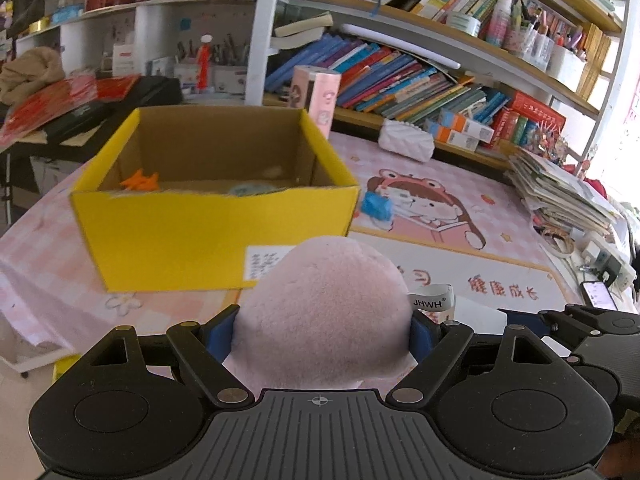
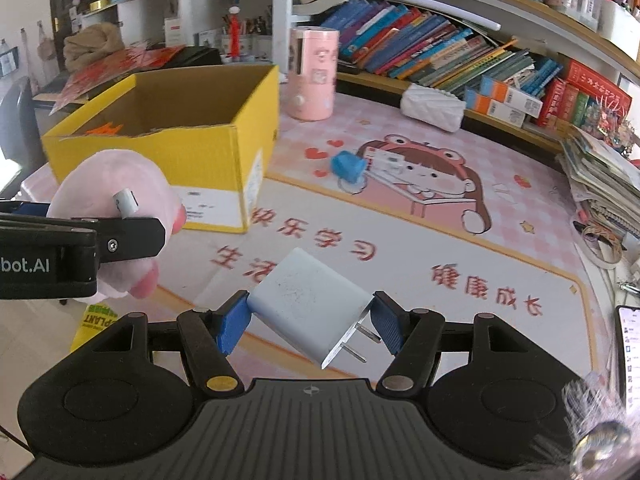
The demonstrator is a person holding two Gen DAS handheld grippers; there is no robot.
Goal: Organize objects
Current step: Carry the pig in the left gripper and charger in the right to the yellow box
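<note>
A: Bulging between the blue pads of the left gripper point(image 1: 322, 336) sits a pink plush toy point(image 1: 324, 312), clamped from both sides, a white tag reading JHWH sticking out on its right.

B: And where is it against the yellow box point(image 1: 212, 216)?

A: Just in front of the box's near wall and off to its right half, held above the pink cartoon mat point(image 1: 460, 264). The right wrist view shows the same plush toy point(image 2: 116, 188) beside the box's front corner.

B: What does the right gripper point(image 2: 310, 322) carry?

A: A white plug adapter point(image 2: 308, 300), pinched between its blue pads and tilted, its two metal prongs pointing toward the right finger.

B: What lies in the box?

A: An orange piece point(image 1: 140, 181) at the left and something bluish near the front wall; it is too hidden to name.

B: Beyond that?

A: A small blue object point(image 2: 348, 166) lies on the mat right of the box, a pink cylinder point(image 2: 312, 74) stands behind, and a white quilted pouch point(image 2: 432, 106) rests by the bookshelf point(image 2: 440, 52).
</note>
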